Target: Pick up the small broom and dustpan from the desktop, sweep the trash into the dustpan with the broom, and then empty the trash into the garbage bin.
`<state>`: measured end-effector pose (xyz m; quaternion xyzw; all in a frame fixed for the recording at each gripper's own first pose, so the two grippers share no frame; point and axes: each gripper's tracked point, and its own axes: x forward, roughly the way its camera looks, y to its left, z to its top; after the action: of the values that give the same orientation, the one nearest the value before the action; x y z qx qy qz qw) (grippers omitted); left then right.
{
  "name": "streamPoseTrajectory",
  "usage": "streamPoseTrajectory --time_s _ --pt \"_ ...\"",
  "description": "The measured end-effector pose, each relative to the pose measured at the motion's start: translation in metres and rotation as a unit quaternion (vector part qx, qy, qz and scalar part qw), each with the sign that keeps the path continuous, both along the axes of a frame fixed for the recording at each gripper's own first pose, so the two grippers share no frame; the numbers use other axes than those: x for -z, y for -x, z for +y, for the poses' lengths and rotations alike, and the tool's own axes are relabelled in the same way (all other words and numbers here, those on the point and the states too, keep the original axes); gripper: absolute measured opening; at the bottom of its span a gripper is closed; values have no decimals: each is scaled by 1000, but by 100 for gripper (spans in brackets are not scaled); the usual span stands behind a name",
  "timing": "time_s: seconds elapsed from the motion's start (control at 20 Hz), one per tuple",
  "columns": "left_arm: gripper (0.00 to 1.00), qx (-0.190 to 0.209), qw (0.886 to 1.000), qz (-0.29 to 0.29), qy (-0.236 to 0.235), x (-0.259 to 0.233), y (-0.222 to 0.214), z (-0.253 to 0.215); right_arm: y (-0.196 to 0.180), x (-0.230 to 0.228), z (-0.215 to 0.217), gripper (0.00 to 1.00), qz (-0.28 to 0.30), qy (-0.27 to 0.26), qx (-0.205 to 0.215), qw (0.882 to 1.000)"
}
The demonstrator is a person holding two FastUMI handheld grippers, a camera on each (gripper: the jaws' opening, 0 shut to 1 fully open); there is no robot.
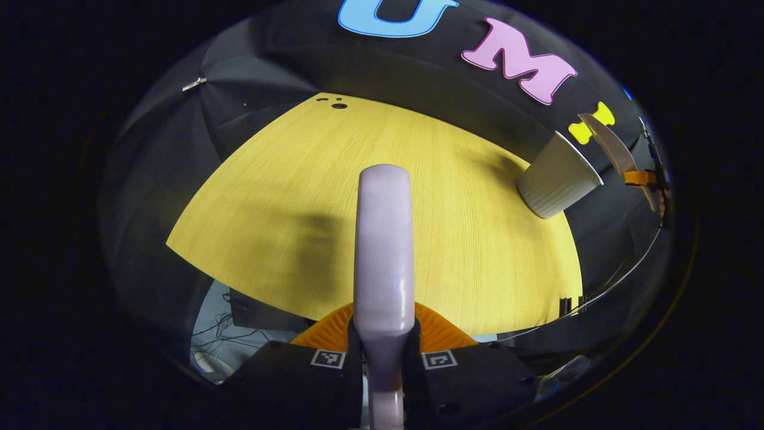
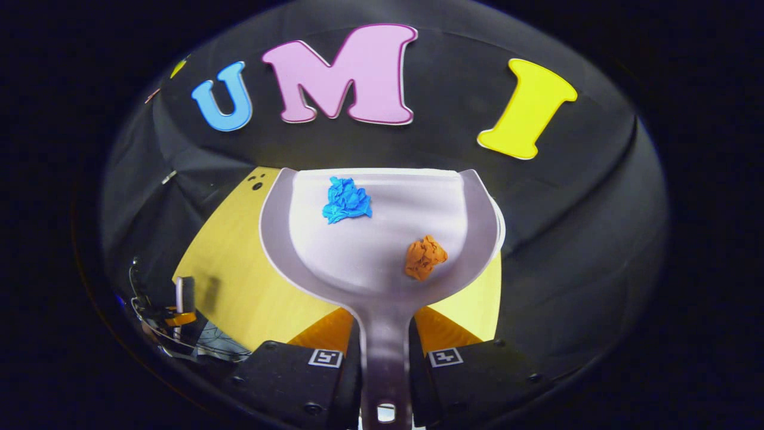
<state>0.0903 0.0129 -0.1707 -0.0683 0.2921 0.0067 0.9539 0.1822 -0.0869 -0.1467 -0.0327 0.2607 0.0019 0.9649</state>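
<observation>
Left gripper view, from left to right: bare yellow wood-grain desktop (image 1: pixel 286 197) stretched under the raised tool, with small dark holes (image 1: pixel 338 104) near its far edge. At centre the left gripper (image 1: pixel 384 341) was clenched on the pale lilac plastic broom handle (image 1: pixel 384 251), both fingers pressing its sides as it stood up out of the jaws above the desktop. Farther right a white ribbed paper garbage bin (image 1: pixel 556 177) sat at the desktop's far right edge, and beyond it the thin edge of the dustpan appeared, carried by the other gripper.

Right gripper view, from left to right: the other gripper (image 2: pixel 179 310) appeared low at the left, off the desktop's edge. At centre the right gripper (image 2: pixel 385 358) gripped the stem of the pale lilac plastic dustpan (image 2: pixel 382 251), held above the desktop. A crumpled blue paper ball (image 2: pixel 346 200) lay near the pan's front lip, and a crumpled orange paper ball (image 2: pixel 424 257) lay farther right, closer to the stem.
</observation>
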Motion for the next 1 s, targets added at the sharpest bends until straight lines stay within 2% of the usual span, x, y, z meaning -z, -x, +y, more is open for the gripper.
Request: streamPoseTrajectory --time_s 0.05,0.1,0.15,0.2,0.35,0.4,0.55,0.8,0.9,1.0 --pt "31 3 1000 -3 -3 -4 -6 1 2 -1 0 37 0 -4 9 1000" --pt "31 4 1000 -5 -6 -7 -11 2 3 -2 0 37 -2 -7 22 1000" --pt "32 4 1000 -4 -6 -8 -17 3 4 -4 1 33 -6 -7 33 999" --pt "32 5 1000 -3 -3 -9 -22 1 5 -3 4 37 -7 -6 44 999" --pt "33 16 1000 -1 12 -11 -34 -12 2 3 7 33 0 23 77 997" --pt "33 20 1000 1 12 -10 -37 -14 3 2 6 37 5 42 89 995" --pt "31 22 1000 15 1 -2 -46 -9 5 -6 8 37 7 107 111 988" --pt "34 22 999 27 5 -7 -59 -5 5 -6 0 37 3 200 115 973" --pt "33 23 999 30 -1 -10 -62 -3 -3 -4 -5 37 2 237 110 965" --pt "33 26 999 35 -5 -11 -64 -3 -7 1 -15 37 9 282 114 953"
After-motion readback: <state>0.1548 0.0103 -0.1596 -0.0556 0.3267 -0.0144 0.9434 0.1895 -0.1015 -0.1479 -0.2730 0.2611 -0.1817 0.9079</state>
